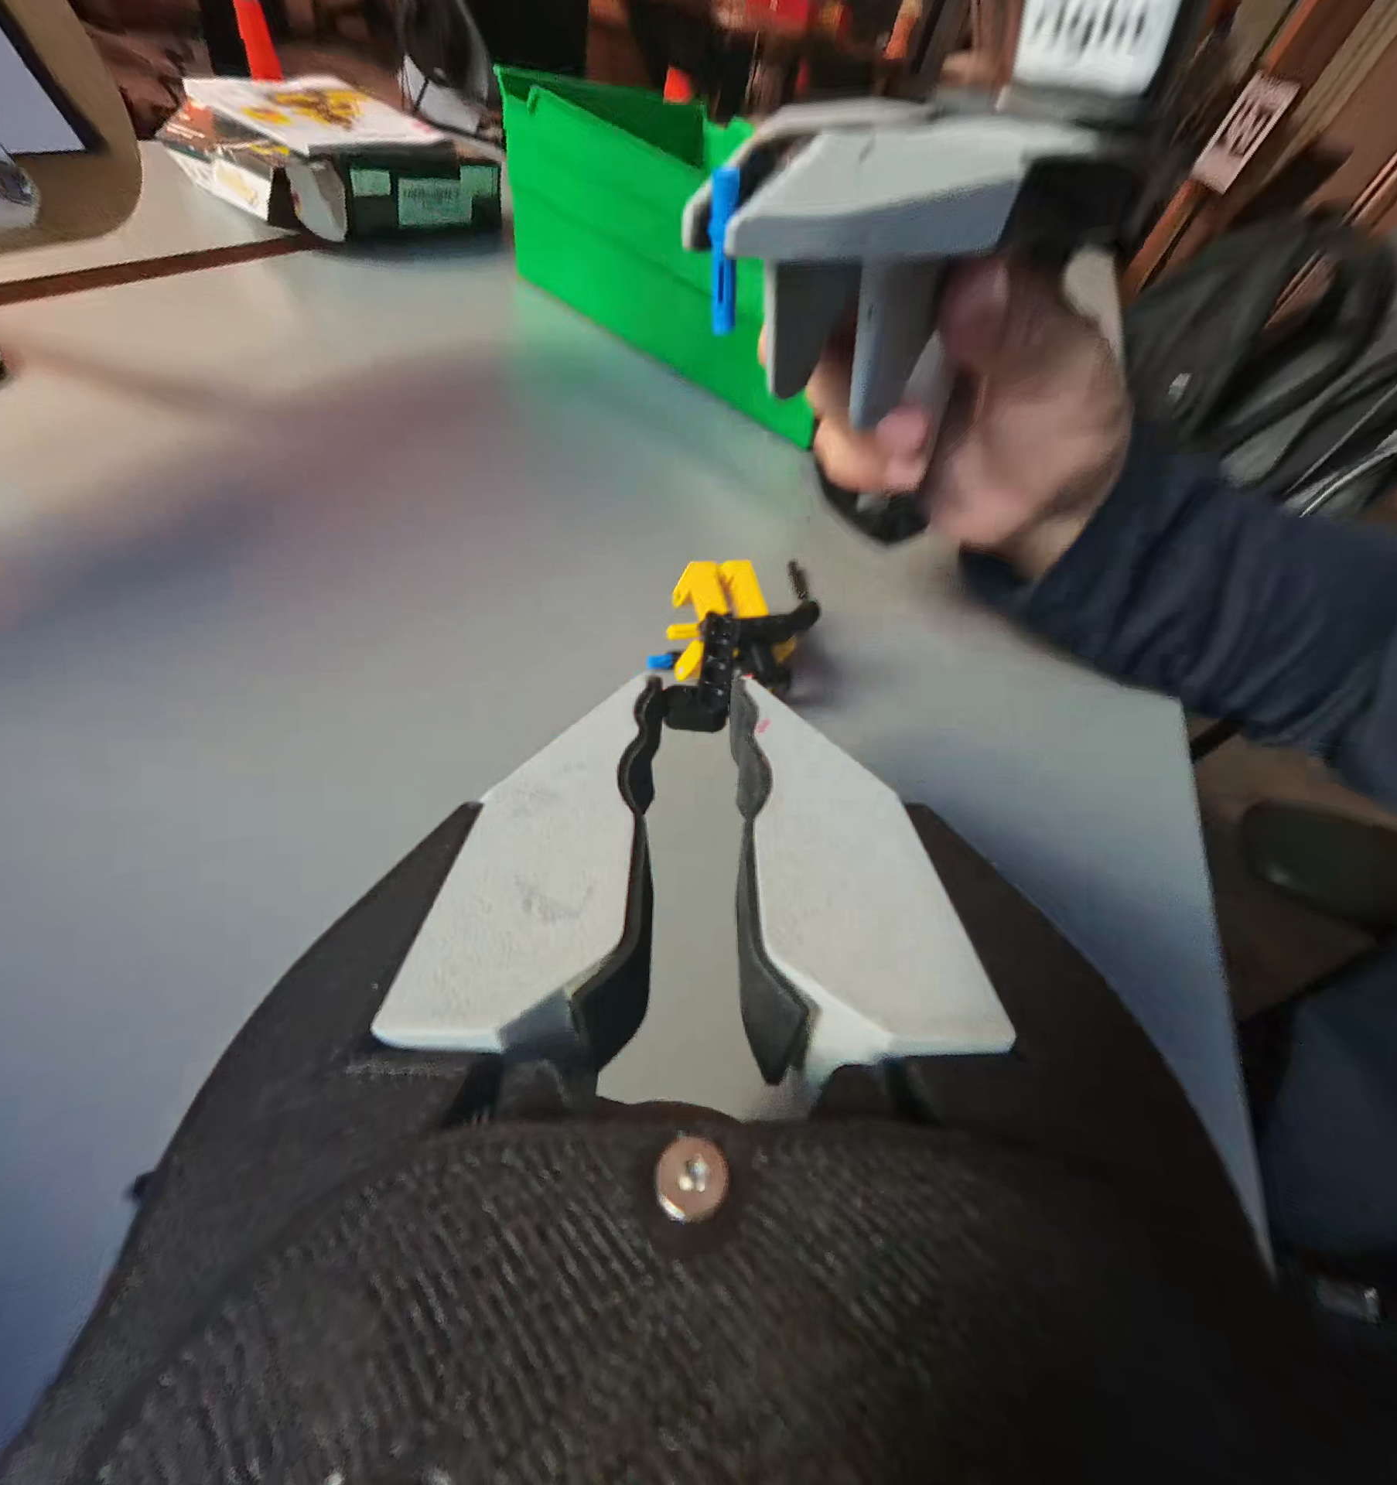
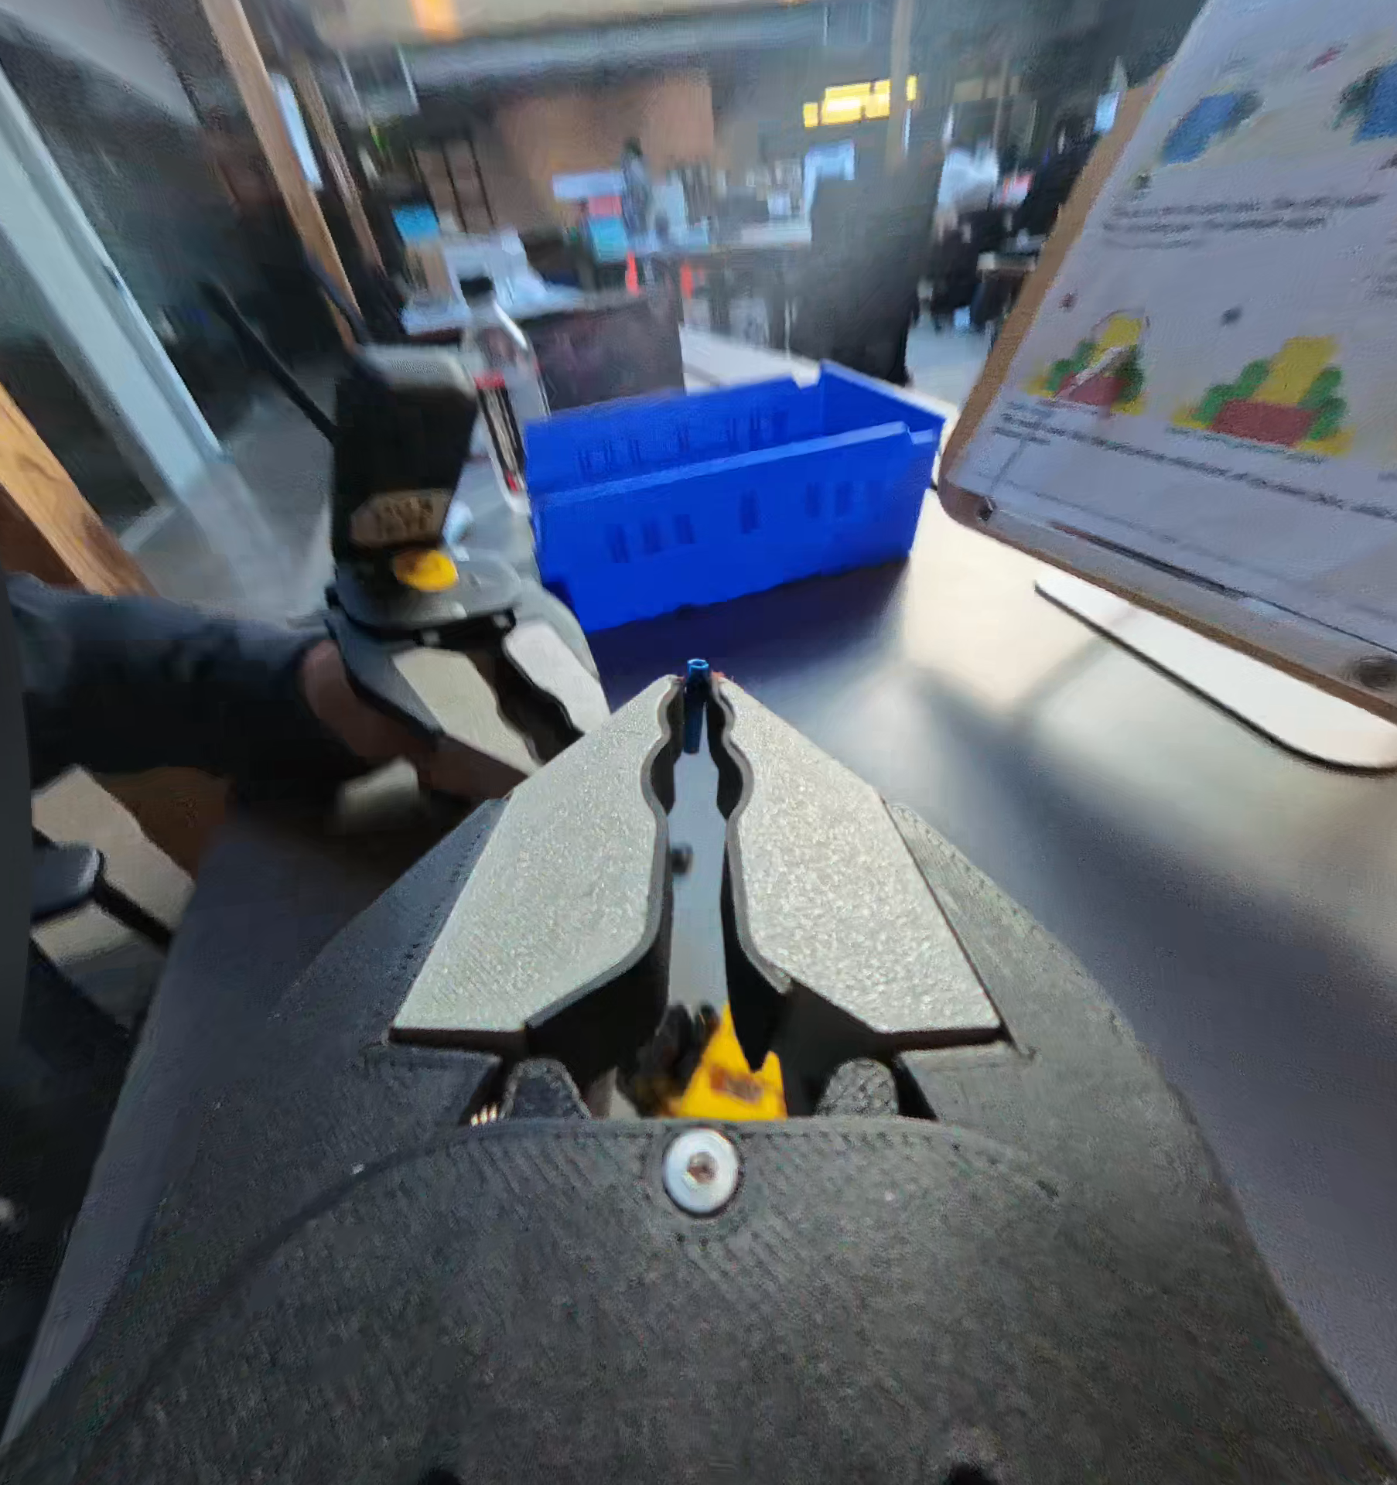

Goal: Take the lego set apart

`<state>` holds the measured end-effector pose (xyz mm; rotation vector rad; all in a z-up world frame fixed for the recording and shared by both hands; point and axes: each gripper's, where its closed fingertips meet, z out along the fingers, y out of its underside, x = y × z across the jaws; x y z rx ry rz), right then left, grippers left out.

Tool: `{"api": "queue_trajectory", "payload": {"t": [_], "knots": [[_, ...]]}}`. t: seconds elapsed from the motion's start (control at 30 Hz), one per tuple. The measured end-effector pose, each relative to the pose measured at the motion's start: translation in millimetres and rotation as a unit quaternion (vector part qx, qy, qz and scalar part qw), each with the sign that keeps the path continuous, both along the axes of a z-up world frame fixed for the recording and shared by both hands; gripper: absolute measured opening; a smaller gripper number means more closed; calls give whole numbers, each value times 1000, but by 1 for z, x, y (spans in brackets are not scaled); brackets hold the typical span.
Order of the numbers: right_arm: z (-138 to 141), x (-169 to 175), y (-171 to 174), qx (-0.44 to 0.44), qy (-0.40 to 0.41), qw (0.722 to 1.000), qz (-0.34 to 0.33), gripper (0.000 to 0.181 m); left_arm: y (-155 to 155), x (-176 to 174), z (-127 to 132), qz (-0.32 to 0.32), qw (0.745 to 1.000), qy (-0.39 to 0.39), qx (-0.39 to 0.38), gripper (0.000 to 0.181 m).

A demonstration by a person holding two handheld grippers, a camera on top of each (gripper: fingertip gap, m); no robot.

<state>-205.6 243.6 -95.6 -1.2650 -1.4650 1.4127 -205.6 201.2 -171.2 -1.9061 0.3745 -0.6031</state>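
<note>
The lego set point(image 1: 719, 619) is a small yellow and black build resting on the grey table point(image 1: 277, 562). My left gripper point(image 1: 694, 699) is shut on the black beam at its near end. My right gripper point(image 2: 697, 691) is shut on a thin blue pin point(image 2: 695, 703), held upright above the table. In the left wrist view the right gripper point(image 1: 711, 217) hangs up at the right, apart from the set, with the blue pin point(image 1: 723, 265) at its tips. The set point(image 2: 719, 1077) shows blurred below the right fingers. The left gripper point(image 2: 518, 691) is at the left.
A green bin point(image 1: 615, 209) stands at the back of the table, behind the right gripper. A blue bin point(image 2: 727, 498) stands ahead of the right gripper. A printed box point(image 1: 317, 153) and a stand with an instruction sheet point(image 2: 1242, 321) sit at the table's far side. A bottle point(image 2: 502, 378) stands behind the blue bin.
</note>
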Motion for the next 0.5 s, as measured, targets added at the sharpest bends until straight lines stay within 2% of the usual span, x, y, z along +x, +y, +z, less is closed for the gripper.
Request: {"api": "queue_trajectory", "payload": {"t": [0.07,0.13,0.23,0.33,0.37,0.43,0.5], "knots": [[-22,19,17,37,-95,995,-3,2,-1,-6,-11,-9,998,52,-20,15],[-43,36,43,71,-142,986,-49,2,2,-14,-20,4,996,89,-29,15],[-89,57,61,101,-237,964,-68,2,1,-10,-36,-10,989,135,-56,15],[-147,74,69,120,-361,923,-59,7,3,-12,-45,0,979,196,-53,25],[-139,69,65,108,-331,936,-53,3,4,-14,-49,2,974,221,-56,29],[-130,71,72,121,-325,936,-65,3,2,-16,-60,-3,962,262,-73,36],[-107,68,69,129,-263,954,-67,7,3,-15,-60,-2,960,272,-64,43]]}}
